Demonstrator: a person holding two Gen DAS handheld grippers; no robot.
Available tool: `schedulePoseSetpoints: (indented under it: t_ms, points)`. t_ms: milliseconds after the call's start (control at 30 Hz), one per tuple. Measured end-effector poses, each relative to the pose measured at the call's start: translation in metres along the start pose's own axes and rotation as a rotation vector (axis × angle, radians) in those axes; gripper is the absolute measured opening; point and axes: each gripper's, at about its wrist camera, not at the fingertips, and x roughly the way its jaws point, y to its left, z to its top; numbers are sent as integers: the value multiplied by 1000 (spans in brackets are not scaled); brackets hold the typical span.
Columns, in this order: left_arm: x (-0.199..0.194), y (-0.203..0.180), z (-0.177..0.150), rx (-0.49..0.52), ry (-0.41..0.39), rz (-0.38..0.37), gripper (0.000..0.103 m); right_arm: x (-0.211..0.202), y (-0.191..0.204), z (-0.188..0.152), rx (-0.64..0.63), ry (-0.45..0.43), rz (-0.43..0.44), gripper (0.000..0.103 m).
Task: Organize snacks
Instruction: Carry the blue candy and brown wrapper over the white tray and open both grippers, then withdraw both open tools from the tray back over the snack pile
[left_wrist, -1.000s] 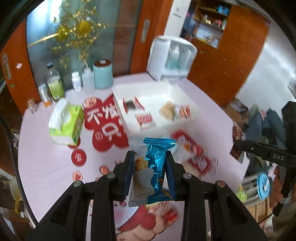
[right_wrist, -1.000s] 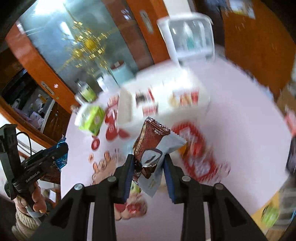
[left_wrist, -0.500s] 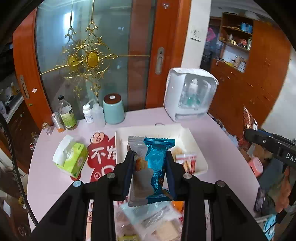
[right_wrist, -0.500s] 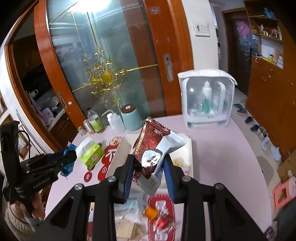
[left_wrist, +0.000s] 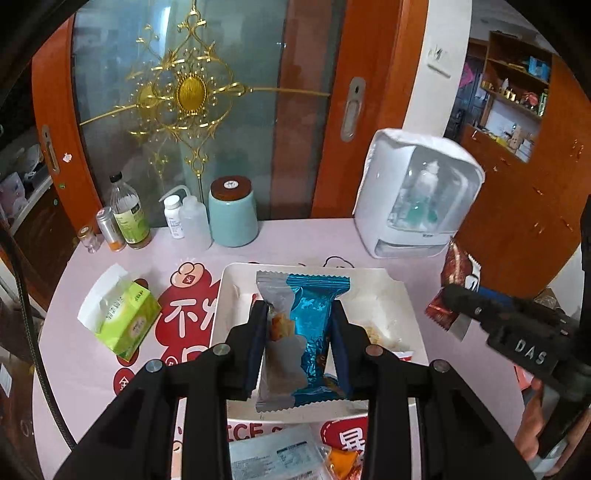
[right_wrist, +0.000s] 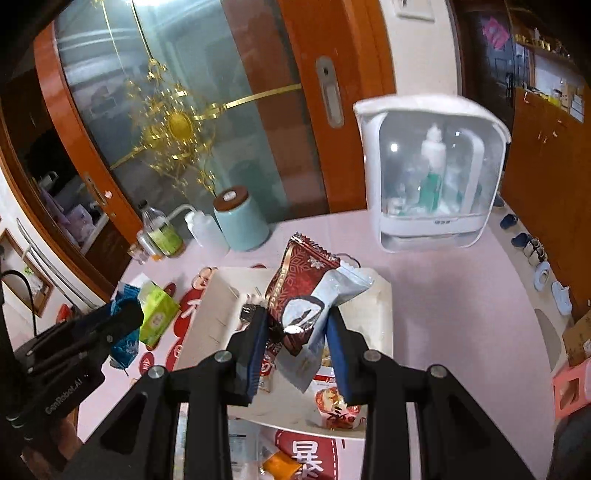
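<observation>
Both grippers hang over the white tray (left_wrist: 400, 295), with bare pink table (right_wrist: 454, 295) open to its right and the tissue box (left_wrist: 122, 319) and bottles crowding the left and far rim. The right wrist view alone shows shoes on the floor past the table's edge; the left view alone shows the far shelf. Left gripper (left_wrist: 298, 341) is clamped on a blue snack packet (left_wrist: 314, 332), right gripper (right_wrist: 297, 338) pinched tight on a red-and-white snack packet (right_wrist: 301, 291), both above the tray.

Both tools, left (left_wrist: 299, 343) and right (right_wrist: 297, 347), have carried their packets over the white tray (left_wrist: 402, 295).
</observation>
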Motion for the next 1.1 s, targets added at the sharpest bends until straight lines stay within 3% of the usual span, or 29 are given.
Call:
schedulePoseSetpoints:
  t_ms: [200, 267, 333, 400, 500, 800, 1100]
  points:
    - [31, -2, -2, 15, 37, 31, 32, 36, -3, 3, -10, 52, -19, 36]
    - [35, -4, -2, 23, 39, 47, 40, 44, -2, 4, -26, 64, -27, 37]
    - [37, -5, -2, 36, 44, 72, 91, 51, -2, 5, -29, 77, -32, 38]
    - [32, -4, -3, 41, 7, 99, 100, 55, -4, 6, -20, 79, -43, 43]
    - [32, -3, -3, 51, 16, 104, 100, 59, -5, 8, -10, 78, -53, 51]
    - [21, 2, -8, 31, 7, 123, 100, 61, 3, 5, -39, 95, -31, 52]
    - [-9, 4, -15, 14, -16, 117, 100, 36, 9, -1, -55, 73, -28, 52]
